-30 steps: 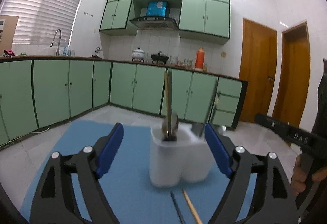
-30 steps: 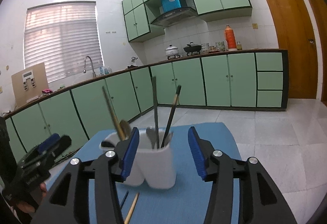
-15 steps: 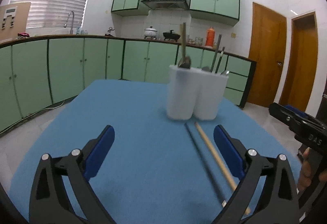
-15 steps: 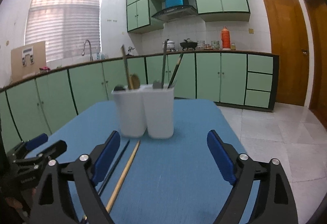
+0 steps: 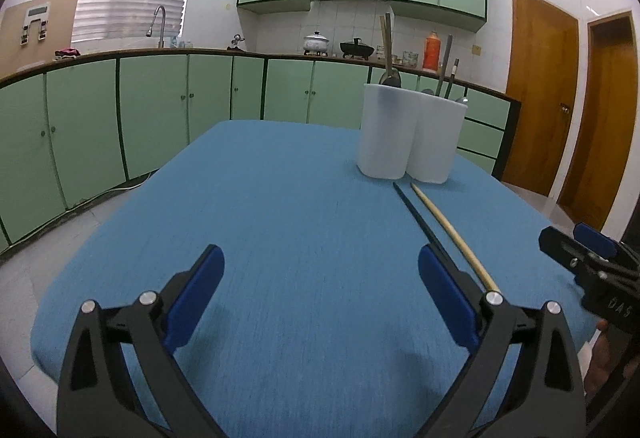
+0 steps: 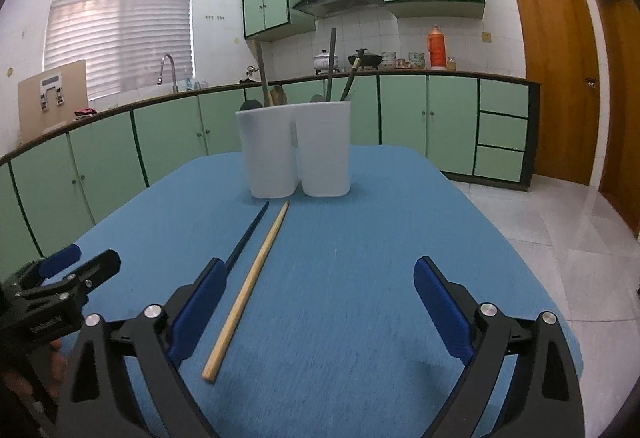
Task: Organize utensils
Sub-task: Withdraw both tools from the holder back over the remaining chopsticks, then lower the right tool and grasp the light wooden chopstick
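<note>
A white two-compartment utensil holder (image 5: 410, 136) (image 6: 295, 148) stands at the far side of the blue table, with spoons and chopsticks upright in it. A wooden chopstick (image 5: 452, 236) (image 6: 250, 284) and a black chopstick (image 5: 422, 224) (image 6: 246, 240) lie side by side on the table in front of it. My left gripper (image 5: 320, 294) is open and empty, low over the near table, left of the chopsticks. My right gripper (image 6: 320, 302) is open and empty, to the right of the chopsticks. Each gripper shows at the edge of the other's view (image 5: 592, 270) (image 6: 60, 284).
The blue table (image 5: 280, 218) drops off at its edges onto a tiled floor. Green kitchen cabinets (image 5: 160, 106) line the walls behind. Wooden doors (image 6: 556, 70) stand at the right.
Both grippers have pulled back from the holder toward the near side of the table and sunk lower. The holder now looks farther away and both loose chopsticks are in full view.
</note>
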The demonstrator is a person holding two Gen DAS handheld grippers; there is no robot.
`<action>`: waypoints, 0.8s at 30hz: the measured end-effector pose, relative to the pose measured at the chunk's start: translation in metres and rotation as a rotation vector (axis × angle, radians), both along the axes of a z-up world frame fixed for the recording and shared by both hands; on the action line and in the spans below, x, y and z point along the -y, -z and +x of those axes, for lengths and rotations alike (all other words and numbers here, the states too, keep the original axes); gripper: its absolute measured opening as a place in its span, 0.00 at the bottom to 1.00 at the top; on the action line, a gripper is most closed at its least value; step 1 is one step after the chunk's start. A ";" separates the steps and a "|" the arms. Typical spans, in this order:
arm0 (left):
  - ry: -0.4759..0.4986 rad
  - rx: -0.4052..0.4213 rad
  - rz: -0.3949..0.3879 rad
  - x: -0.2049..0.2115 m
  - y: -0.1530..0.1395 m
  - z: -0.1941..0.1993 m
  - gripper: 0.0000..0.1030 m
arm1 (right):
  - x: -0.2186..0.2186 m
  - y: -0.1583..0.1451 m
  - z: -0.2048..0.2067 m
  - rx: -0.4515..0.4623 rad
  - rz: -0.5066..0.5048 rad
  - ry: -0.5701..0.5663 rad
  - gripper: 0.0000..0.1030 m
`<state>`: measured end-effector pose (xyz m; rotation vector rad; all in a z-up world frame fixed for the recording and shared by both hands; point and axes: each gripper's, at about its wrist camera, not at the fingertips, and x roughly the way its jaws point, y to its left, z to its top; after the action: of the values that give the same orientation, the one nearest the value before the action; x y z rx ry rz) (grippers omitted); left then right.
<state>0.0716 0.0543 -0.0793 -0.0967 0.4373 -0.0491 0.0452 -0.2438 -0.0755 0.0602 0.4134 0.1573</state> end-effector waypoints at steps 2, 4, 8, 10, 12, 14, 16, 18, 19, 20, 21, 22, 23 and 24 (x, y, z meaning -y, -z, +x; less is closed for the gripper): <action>0.002 -0.001 0.004 0.000 -0.001 -0.004 0.92 | -0.005 0.005 -0.007 0.013 -0.005 0.013 0.90; 0.002 -0.001 0.011 -0.001 -0.001 -0.009 0.92 | -0.009 0.009 -0.014 0.026 -0.009 0.023 0.90; 0.000 -0.001 0.029 -0.002 0.001 -0.017 0.92 | -0.019 0.015 -0.026 0.071 -0.017 0.042 0.89; -0.002 -0.005 0.032 -0.003 0.003 -0.018 0.92 | -0.023 0.015 -0.029 0.087 -0.020 0.046 0.87; -0.005 -0.010 0.028 -0.005 0.004 -0.019 0.92 | -0.028 0.019 -0.033 0.090 -0.021 0.042 0.82; -0.008 -0.011 0.023 -0.006 0.004 -0.020 0.92 | -0.032 0.023 -0.034 0.087 -0.027 0.042 0.79; -0.010 -0.010 0.021 -0.009 0.004 -0.021 0.92 | -0.035 0.025 -0.034 0.092 -0.035 0.054 0.74; -0.010 -0.010 0.020 -0.008 0.004 -0.022 0.92 | -0.039 0.030 -0.033 0.087 -0.037 0.063 0.67; -0.011 -0.009 0.017 -0.009 0.005 -0.022 0.92 | -0.040 0.032 -0.033 0.083 -0.038 0.064 0.66; -0.012 -0.008 0.014 -0.010 0.005 -0.023 0.92 | -0.041 0.034 -0.033 0.078 -0.040 0.064 0.62; -0.013 -0.008 0.010 -0.012 0.005 -0.024 0.92 | -0.042 0.036 -0.032 0.077 -0.042 0.064 0.59; -0.014 -0.008 0.008 -0.011 0.005 -0.023 0.92 | -0.044 0.038 -0.032 0.075 -0.046 0.067 0.58; -0.015 -0.008 0.006 -0.011 0.005 -0.022 0.92 | -0.045 0.039 -0.031 0.073 -0.048 0.070 0.55; -0.016 -0.008 0.003 -0.012 0.006 -0.023 0.92 | -0.045 0.041 -0.032 0.073 -0.048 0.071 0.52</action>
<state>0.0490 0.0665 -0.0850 -0.0971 0.4447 -0.0325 0.0134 -0.1985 -0.1164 0.0222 0.3411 0.0796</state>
